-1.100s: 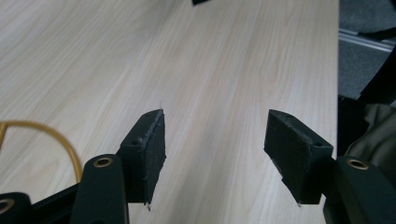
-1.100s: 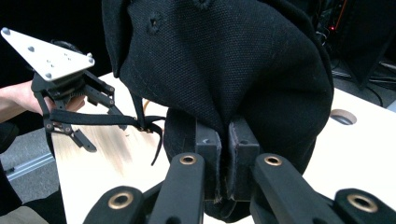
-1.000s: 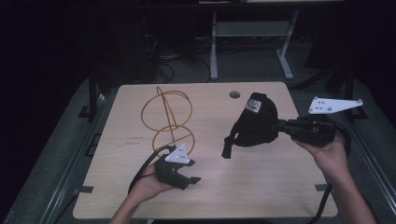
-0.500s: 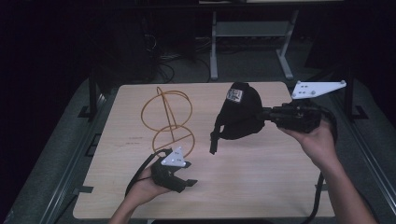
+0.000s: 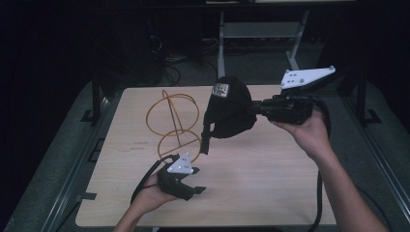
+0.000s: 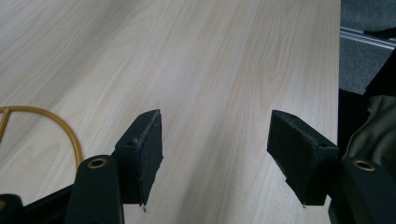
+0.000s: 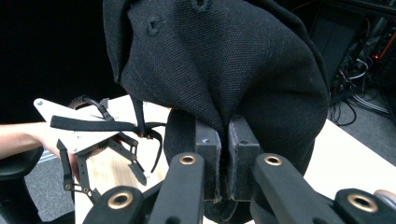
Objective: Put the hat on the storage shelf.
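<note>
While I hold station over the table (image 5: 270, 183) | black cap (image 5: 231, 108) pinched in my right gripper (image 5: 256, 109), lifted above the wood | wire stand (image 5: 174, 121) just ahead of my left gripper (image 5: 193, 186) | left jaws wide, nothing between.

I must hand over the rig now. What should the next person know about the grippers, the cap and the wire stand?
Right gripper: shut on the black cap, holding it in the air above the table, strap hanging down.
Left gripper: open, holding nothing, low over the table near the front edge.
Yellow wire stand: upright on the table, bare, left of the cap.
Done: cap is picked up.
Left: probably to put the cap on the stand; it does not touch it yet.
</note>
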Demonstrator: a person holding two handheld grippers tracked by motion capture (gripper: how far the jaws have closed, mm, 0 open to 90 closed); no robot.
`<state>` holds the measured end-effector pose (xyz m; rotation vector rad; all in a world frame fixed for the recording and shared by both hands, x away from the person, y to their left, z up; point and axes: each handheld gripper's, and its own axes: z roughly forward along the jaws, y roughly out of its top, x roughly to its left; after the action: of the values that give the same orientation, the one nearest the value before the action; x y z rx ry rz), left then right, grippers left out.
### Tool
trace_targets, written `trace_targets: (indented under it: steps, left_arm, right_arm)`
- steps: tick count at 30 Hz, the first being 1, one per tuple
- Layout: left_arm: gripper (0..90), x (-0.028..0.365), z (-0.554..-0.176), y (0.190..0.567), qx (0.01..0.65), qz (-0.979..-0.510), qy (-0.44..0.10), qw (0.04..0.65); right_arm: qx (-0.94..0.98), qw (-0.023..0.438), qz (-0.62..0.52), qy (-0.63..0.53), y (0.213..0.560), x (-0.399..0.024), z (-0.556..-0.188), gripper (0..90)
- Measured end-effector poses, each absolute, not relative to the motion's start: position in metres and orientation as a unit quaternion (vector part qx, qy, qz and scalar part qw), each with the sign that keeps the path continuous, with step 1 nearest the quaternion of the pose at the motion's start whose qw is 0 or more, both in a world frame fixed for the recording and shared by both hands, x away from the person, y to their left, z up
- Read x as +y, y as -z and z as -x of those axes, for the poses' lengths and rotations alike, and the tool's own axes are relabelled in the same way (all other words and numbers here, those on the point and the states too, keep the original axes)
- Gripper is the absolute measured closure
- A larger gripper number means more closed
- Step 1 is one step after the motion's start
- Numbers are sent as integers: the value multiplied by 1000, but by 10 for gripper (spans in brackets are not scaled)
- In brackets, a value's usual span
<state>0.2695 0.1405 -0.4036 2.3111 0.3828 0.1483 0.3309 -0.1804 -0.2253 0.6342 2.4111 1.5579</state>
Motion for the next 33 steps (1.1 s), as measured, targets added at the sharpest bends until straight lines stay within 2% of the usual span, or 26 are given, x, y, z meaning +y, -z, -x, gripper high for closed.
trace_targets:
  steps: [33]
  left_arm:
    - [354,137,-268,409,138,-911,-57,384]
  right_arm:
    - [813,42,-169,-555,211,-69,-400,847]
